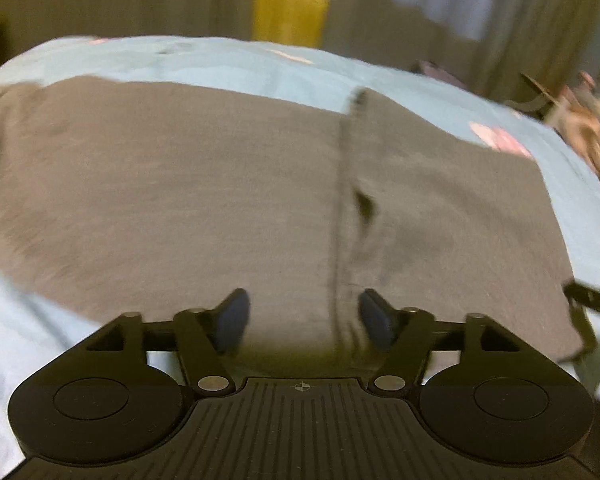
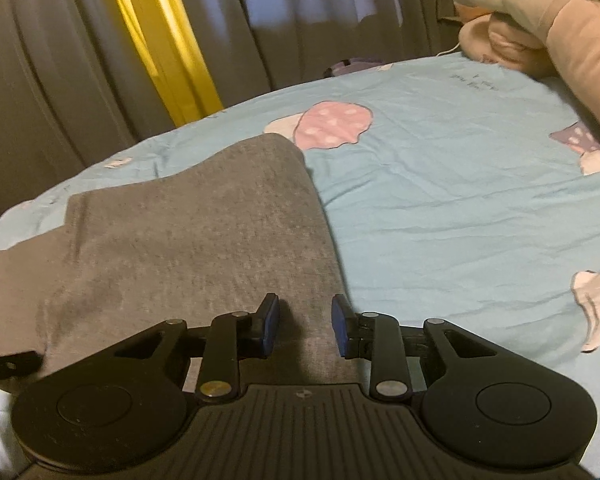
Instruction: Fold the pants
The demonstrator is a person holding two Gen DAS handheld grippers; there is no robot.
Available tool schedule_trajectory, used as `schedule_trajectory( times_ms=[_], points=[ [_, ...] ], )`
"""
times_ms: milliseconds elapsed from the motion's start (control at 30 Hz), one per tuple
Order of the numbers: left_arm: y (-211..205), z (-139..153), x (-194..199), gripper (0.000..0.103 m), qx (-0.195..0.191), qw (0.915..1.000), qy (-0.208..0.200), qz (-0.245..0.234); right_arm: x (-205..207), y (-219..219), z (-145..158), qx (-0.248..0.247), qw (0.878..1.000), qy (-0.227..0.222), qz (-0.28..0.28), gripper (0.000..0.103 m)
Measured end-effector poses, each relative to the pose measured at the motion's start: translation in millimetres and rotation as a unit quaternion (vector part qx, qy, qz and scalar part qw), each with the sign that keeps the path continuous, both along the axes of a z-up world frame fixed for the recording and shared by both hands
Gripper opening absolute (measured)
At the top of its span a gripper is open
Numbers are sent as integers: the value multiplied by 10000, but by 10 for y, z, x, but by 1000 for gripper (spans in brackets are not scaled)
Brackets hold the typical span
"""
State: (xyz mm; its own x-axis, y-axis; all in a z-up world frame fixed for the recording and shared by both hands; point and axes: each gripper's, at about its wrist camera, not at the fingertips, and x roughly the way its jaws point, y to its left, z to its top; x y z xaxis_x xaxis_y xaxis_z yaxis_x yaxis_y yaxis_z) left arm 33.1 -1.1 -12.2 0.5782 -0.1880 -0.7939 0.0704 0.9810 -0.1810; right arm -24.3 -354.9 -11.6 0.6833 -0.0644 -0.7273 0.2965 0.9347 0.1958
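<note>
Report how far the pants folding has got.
Done: the grey pants lie spread flat on the blue bedsheet, and a fold line or seam runs down them in the left wrist view. In hand: nothing. The left gripper and right gripper hover over the near edge, jaws apart, no cloth pinched. Left: gripping that edge and making the remaining folds.

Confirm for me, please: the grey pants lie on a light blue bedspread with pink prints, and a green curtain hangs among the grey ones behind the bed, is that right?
Nearly. The curtain among the grey ones is yellow, not green; the right wrist view shows it clearly, behind the bed. The rest holds: the grey pants lie on the light blue bedspread with pink prints.
</note>
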Motion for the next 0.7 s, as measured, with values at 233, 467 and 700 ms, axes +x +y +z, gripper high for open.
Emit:
schedule_trajectory(
  times_ms=[233,467,700],
  points=[
    [435,146,-253,78,-828,9936,135,757,-183,13,157,-6,9998,-105,-178,39],
    [569,392,-582,84,-1225,9885,-501,738,-387,127,608,-112,9979,-634,119,39],
    [513,379,-545,88,-1070,9897,-580,759,-235,267,662,-347,9959,-690,465,39]
  ],
)
